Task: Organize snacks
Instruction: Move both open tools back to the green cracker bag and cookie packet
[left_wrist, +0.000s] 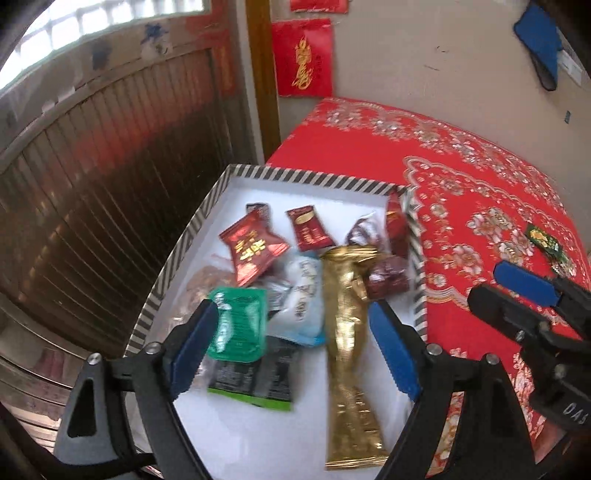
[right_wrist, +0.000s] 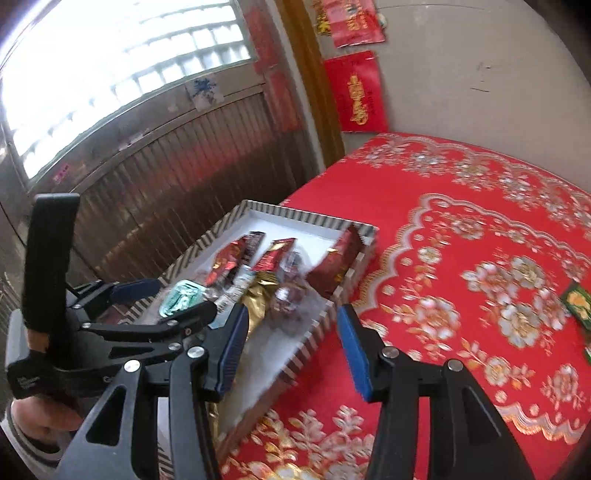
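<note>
A striped-rim box (left_wrist: 184, 236) with a white floor holds several snack packets: a long gold packet (left_wrist: 347, 332), a green packet (left_wrist: 240, 325), red packets (left_wrist: 251, 247) and a dark one. My left gripper (left_wrist: 291, 339) hovers open above the box, holding nothing. My right gripper (right_wrist: 291, 343) is open and empty over the box's right rim (right_wrist: 314, 336); it also shows at the right in the left wrist view (left_wrist: 517, 291). A green-and-gold packet (left_wrist: 546, 240) lies loose on the red cloth; it also shows in the right wrist view (right_wrist: 580, 302).
The box sits at the left edge of a table under a red floral cloth (left_wrist: 461, 184). A brown slatted door (left_wrist: 92, 184) stands to the left. A wall with red paper hangings (left_wrist: 303, 55) is behind.
</note>
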